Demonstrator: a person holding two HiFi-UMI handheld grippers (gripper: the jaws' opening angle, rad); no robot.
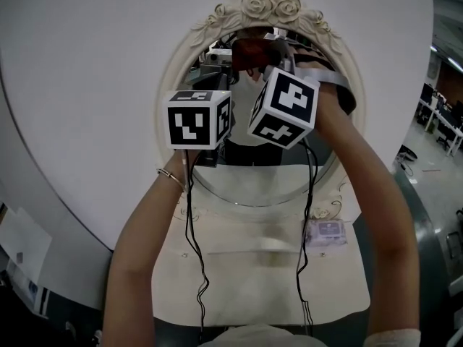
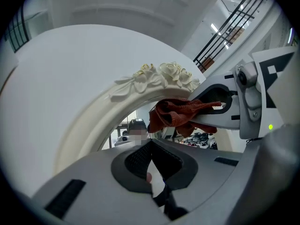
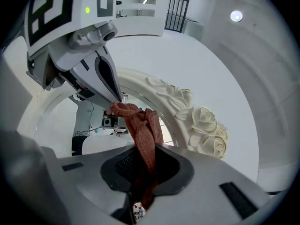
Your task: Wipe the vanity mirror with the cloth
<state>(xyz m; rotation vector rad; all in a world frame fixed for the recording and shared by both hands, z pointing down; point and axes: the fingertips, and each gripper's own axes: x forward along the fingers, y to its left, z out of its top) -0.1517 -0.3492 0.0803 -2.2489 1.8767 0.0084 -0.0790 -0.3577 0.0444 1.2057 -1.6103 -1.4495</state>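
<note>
The oval vanity mirror [image 1: 255, 181] has a cream frame [image 1: 269, 4] topped with carved roses. Both grippers are raised to its upper part. My right gripper [image 1: 265, 58] is shut on a rust-red cloth [image 1: 252, 52], which is bunched against the top of the glass. In the right gripper view the cloth [image 3: 144, 137] rises out of my right gripper [image 3: 140, 175] toward the rose frame [image 3: 201, 123]. My left gripper [image 1: 217, 65] sits just left of the cloth. In the left gripper view my left gripper [image 2: 152, 175] is shut with nothing in it, and the cloth [image 2: 178, 116] hangs from the other gripper's tips.
Below the mirror lies the cream vanity top [image 1: 253, 273], with a small flat packet [image 1: 325, 232] at its right. Cables [image 1: 194, 259] hang from both grippers over it. A white curved wall [image 1: 94, 85] surrounds the mirror. Desks show far right [image 1: 441, 121].
</note>
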